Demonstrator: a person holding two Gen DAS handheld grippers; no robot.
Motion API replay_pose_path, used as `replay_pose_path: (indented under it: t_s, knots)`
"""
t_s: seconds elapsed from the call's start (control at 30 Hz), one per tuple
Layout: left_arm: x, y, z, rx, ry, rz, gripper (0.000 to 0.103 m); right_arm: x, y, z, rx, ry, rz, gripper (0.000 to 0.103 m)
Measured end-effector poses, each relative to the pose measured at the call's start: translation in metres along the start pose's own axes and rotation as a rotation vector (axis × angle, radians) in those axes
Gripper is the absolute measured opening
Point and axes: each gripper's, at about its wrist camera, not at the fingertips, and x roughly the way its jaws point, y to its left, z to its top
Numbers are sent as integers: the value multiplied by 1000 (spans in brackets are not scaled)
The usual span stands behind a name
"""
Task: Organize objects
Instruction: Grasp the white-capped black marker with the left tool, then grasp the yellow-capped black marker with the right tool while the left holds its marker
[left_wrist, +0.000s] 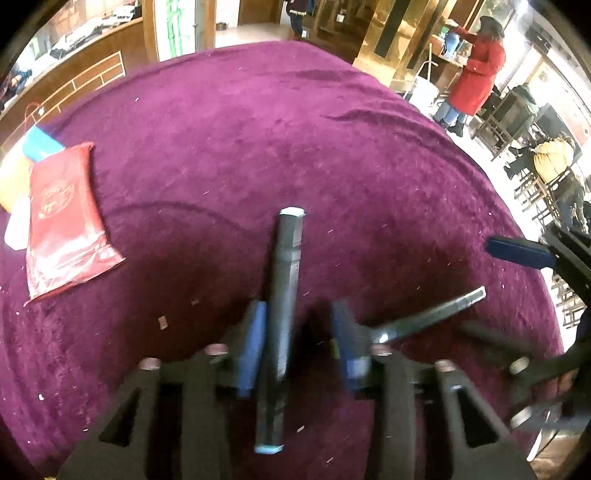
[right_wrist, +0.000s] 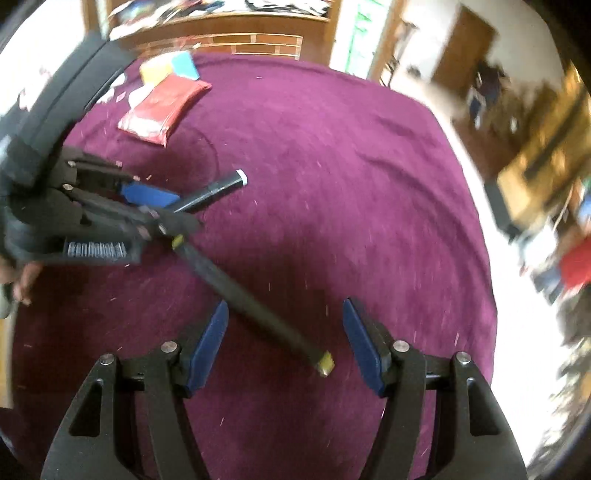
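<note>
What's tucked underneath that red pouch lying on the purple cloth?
A yellow-and-blue flat item and something white poke out from under the red pouch. How far they reach beneath it is hidden.

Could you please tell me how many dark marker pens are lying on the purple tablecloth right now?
2. One white-capped marker lies between the left gripper's fingers. The yellow-capped marker lies aslant beside it, its end reaching in front of the right gripper. More could be hidden beneath the grippers.

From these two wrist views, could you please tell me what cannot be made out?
- Left wrist view: motion blur hides whether the left gripper presses the white-capped dark marker.
- Right wrist view: the left gripper covers the yellow-capped dark marker's far end.
- Both views: print on the red pouch is too small.
</note>
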Motion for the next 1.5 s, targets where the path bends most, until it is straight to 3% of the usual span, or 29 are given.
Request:
replay_pose_path:
  t_s: [0.07, 0.1, 0.13, 0.3, 0.43, 0.57, 0.73, 0.8, 0.83, 0.87, 1.13, 1.23, 1.27, 1.3, 1.5]
  knots:
    - [1, -7, -3, 16, 1, 31, 33, 10, 9, 9, -55, 19, 1, 63]
    - [1, -6, -4, -2, 5, 18, 12, 13, 12, 10, -73, 24, 9, 63]
    - [-2, -1, -10, -41, 16, -13, 12, 17, 15, 12, -93, 33, 18, 63]
    - [-29, 24, -51, -207, 20, 0, 12, 30, 23, 22, -112, 62, 115, 63]
    - [-50, 20, -86, -313, 15, -12, 12, 31, 14, 19, -36, 106, 250, 35]
    - [-52, 2, -111, -377, 9, -22, 12, 35, 18, 0, -103, 153, 217, 30]
    - [-46, -10, -121, -427, -19, 1, 12, 17, 6, 2, -98, 100, 237, 31]
    - [-46, -13, -122, -431, -36, 23, 13, 7, -4, 5, -76, 64, 249, 40]
    - [-46, -15, -123, -433, -44, 33, 13, 7, -7, 6, -75, 58, 237, 56]
    - [-46, -17, -123, -435, -49, 43, 14, 9, -9, 8, -80, 56, 221, 62]
    - [-45, -22, -121, -439, -92, 83, 19, 41, 15, 9, -164, 130, 207, 61]
    - [-45, -26, -122, -428, -110, 112, 19, 41, 19, 7, -149, 121, 211, 49]
    - [-45, -26, -123, -434, -117, 117, 17, 39, 20, 7, -151, 122, 215, 30]
    - [-46, -25, -123, -441, -119, 118, 12, 36, 21, 6, -153, 128, 218, 19]
    - [-61, -24, -129, -492, -162, 98, 12, 26, 15, -9, -82, 145, 288, 13]
